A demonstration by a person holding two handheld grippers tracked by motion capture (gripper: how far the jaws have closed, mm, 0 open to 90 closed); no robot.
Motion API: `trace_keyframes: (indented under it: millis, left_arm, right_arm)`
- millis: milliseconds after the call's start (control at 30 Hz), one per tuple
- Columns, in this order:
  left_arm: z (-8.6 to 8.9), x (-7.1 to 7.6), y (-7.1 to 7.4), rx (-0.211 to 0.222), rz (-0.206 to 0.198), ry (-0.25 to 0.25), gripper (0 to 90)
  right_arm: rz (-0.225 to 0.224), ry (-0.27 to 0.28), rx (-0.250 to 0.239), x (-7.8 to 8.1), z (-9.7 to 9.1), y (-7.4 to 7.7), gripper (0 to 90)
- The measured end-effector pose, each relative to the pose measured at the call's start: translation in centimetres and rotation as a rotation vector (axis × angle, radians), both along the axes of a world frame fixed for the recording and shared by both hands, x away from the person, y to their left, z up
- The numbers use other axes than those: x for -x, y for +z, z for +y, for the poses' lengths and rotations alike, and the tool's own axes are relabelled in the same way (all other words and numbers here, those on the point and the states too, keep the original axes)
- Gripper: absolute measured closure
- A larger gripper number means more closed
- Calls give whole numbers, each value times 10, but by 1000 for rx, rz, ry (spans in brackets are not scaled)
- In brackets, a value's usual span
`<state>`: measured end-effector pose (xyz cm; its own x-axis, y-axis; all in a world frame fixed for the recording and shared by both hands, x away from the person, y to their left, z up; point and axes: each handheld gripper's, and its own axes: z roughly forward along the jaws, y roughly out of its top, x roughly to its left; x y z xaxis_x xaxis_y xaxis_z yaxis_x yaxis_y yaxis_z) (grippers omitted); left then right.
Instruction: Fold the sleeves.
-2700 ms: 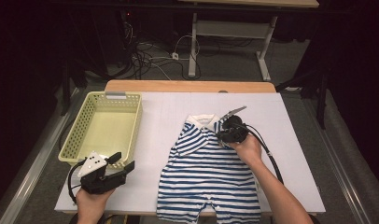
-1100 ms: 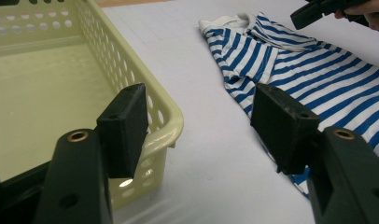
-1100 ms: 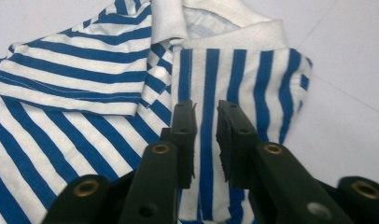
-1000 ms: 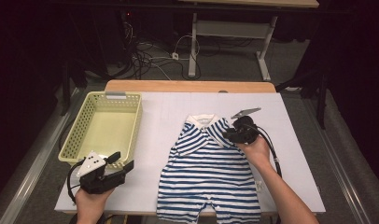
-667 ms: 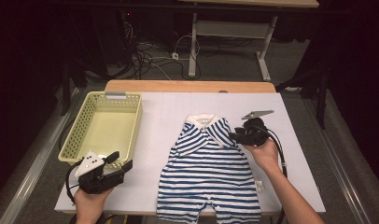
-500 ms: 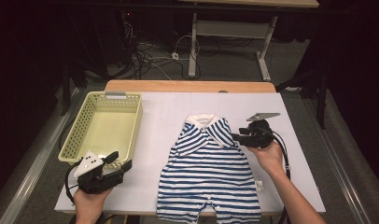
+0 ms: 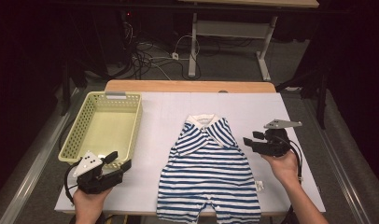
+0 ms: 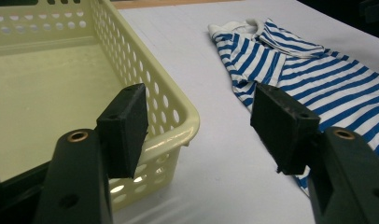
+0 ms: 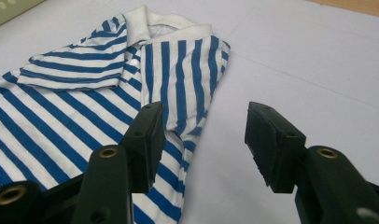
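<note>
The table [image 7: 155, 105] carries a yellow basket [image 7: 80, 128] at its left edge and a striped romper [image 7: 208, 172] flat at the middle, reaching the near edge. Right hand-held gripper [image 7: 251, 138] — jaws just opened, empty — hovers beside the romper's shoulder; left hand-held gripper [image 7: 120, 160] gapes by the basket's near corner.

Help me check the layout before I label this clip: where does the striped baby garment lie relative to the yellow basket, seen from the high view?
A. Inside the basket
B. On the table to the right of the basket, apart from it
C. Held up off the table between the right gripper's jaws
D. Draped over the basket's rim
B: the striped garment lies flat on the white table, with bare surface between it and the yellow basket to its left.
</note>
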<state>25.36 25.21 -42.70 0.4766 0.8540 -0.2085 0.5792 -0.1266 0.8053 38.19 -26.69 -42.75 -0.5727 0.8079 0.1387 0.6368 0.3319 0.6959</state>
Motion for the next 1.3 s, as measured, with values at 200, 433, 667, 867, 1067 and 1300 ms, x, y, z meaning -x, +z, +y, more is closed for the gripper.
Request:
trace_keyframes:
  millis: [200, 433, 667, 867, 1067, 1300]
  left_arm:
    - [0, 1, 0, 3, -1, 0, 355]
    - [0, 0, 0, 4, 2, 0, 355]
    - [1, 0, 0, 22, 5, 6, 356]
    - [2, 0, -1, 24, 6, 6, 355]
    - [1, 0, -1, 24, 6, 7, 355]
    - [1, 0, -1, 24, 8, 8, 355]
  right_arm:
    - [-14, -12, -20, 11, -10, 0, 478]
    - [-34, -24, -37, 23, -17, -1, 457]
    - [-50, -42, -51, 34, -26, -2, 432]
    - [-67, -45, -63, 46, -33, -1, 411]
    - [-94, -63, -72, 59, -40, -1, 409]
    - [-112, -86, -75, 70, -49, -4, 414]
